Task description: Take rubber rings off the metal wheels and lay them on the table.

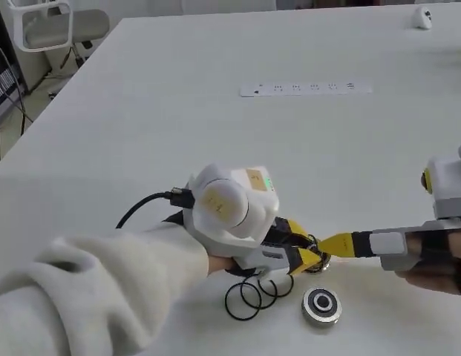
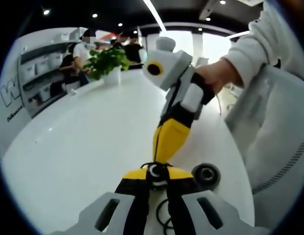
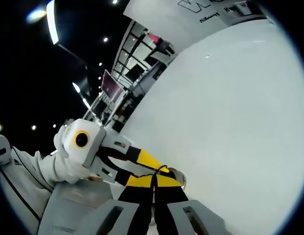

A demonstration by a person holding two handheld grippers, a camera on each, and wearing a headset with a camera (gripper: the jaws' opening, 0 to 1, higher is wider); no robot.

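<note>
The left gripper (image 1: 307,256) reaches in from the near left, held level under a white sleeve (image 1: 89,289), its jaws clamped on a wheel (image 2: 155,172) just above the table (image 1: 215,111). The right gripper (image 1: 324,245) comes in level from the right, jaws pressed together, its tip at that wheel's rim; whether it pinches a ring cannot be told. Loose black rings (image 1: 252,295) lie just near of the left gripper, and a second wheel (image 1: 321,305) lies flat to their right. Farther off are a power strip (image 1: 304,89) and, at the far left corner, a chair (image 1: 52,26).
</note>
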